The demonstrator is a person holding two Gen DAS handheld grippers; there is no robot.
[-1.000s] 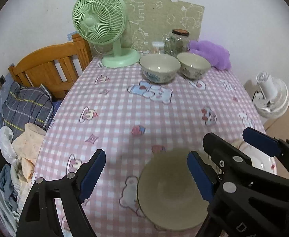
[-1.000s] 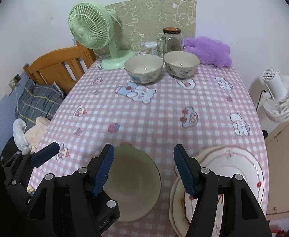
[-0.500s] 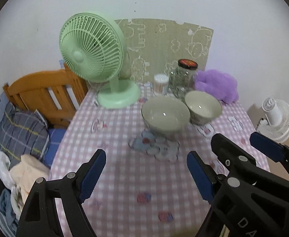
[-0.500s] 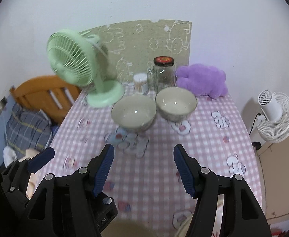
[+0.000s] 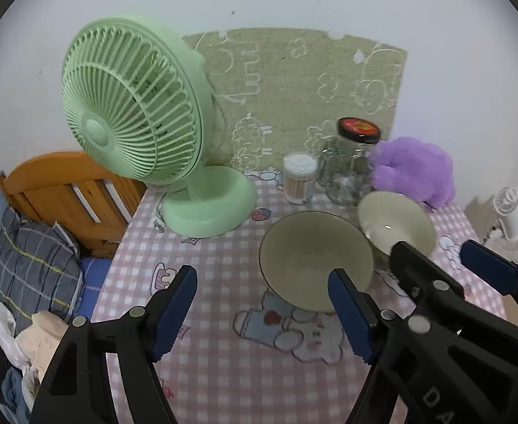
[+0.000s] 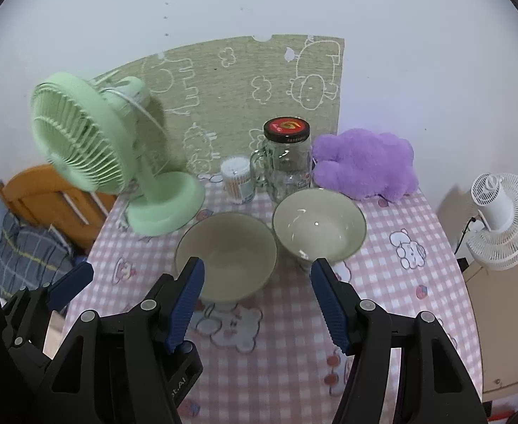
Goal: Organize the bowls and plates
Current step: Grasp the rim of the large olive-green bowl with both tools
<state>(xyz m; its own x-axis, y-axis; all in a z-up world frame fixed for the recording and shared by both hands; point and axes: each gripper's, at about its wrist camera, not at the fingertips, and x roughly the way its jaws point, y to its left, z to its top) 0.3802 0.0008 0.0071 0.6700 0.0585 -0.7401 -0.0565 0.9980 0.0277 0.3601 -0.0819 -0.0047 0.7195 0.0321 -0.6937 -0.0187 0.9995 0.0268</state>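
Two pale bowls stand side by side at the far end of the pink checked table. The left bowl (image 5: 315,258) (image 6: 225,254) is nearer; the right bowl (image 5: 396,226) (image 6: 319,228) is just behind and to its right. My left gripper (image 5: 262,304) is open and empty, a little short and left of the left bowl. My right gripper (image 6: 257,300) is open and empty, its jaws spread in front of both bowls. The right gripper also shows at the right in the left wrist view (image 5: 485,272). No plates are in view.
A green desk fan (image 5: 145,123) (image 6: 92,148) stands at the back left. A cotton-swab tub (image 6: 237,176), a lidded glass jar (image 6: 287,159) and a purple plush toy (image 6: 365,162) line the wall. A wooden bed frame (image 5: 64,190) lies left, a white fan (image 6: 502,219) right.
Both grippers have moved forward across the table toward the two far bowls. The near bowl and the stacked plates have dropped out of view below.
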